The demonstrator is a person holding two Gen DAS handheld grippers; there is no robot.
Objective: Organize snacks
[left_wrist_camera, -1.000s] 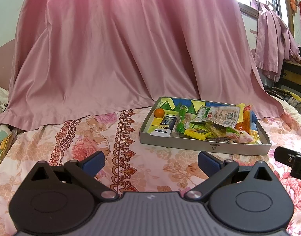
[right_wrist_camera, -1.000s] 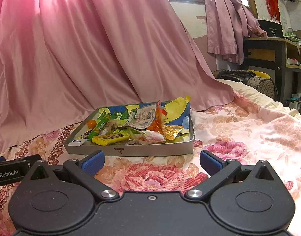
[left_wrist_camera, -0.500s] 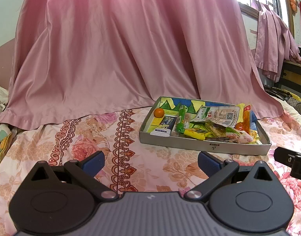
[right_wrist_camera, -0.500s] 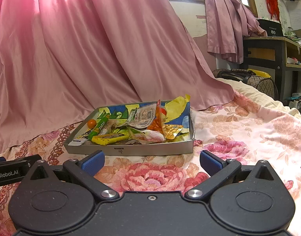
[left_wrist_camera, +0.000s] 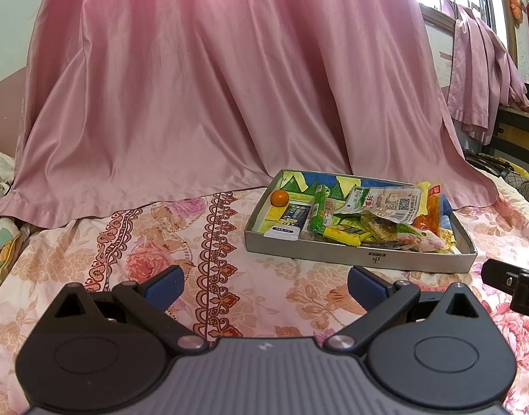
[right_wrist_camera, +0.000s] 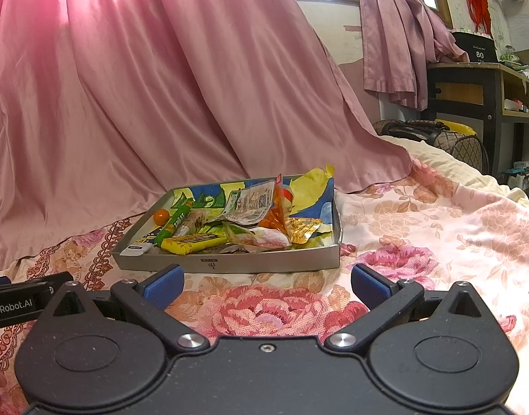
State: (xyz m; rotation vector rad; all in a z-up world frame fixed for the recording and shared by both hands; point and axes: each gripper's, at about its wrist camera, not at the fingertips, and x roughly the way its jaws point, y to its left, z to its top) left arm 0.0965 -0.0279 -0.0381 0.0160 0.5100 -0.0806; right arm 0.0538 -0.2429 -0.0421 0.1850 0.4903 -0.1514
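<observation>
Both tools are hovering low over the flowered bed [left_wrist_camera: 250,276], and the left hand-held gripper [left_wrist_camera: 264,282] is showing its blue pads spread wide with nothing between them, while the right hand-held gripper [right_wrist_camera: 266,282] is sitting just as wide and just as empty. Ahead of them, one shallow grey tray [right_wrist_camera: 230,263] is resting on the bedspread near the pink curtain [left_wrist_camera: 212,86], and the snacks are lying piled inside it. Counting what is showing clearly: one small orange ball [left_wrist_camera: 279,197] in the far left corner, one green tube-shaped stick [left_wrist_camera: 318,212] lying lengthwise, one yellow bar [right_wrist_camera: 194,242] near the front wall, one white printed pouch [left_wrist_camera: 385,202] propped on top, one orange packet [right_wrist_camera: 277,212] standing upright, and one flat dark pack with a white end [left_wrist_camera: 288,221] at the left; the crumpled wrappers underneath are overlapping too much to be counted. By the look of them, these are handling as light, crinkly, slippery film packs that are likely giving way under a pinch, so a sealed edge or a free corner is looking like the safest hold for the pouches. The bar and tube are appearing stiffer, suiting a pinch across the middle. The round ball is likely rolling away unless caught squarely across its widest part.
</observation>
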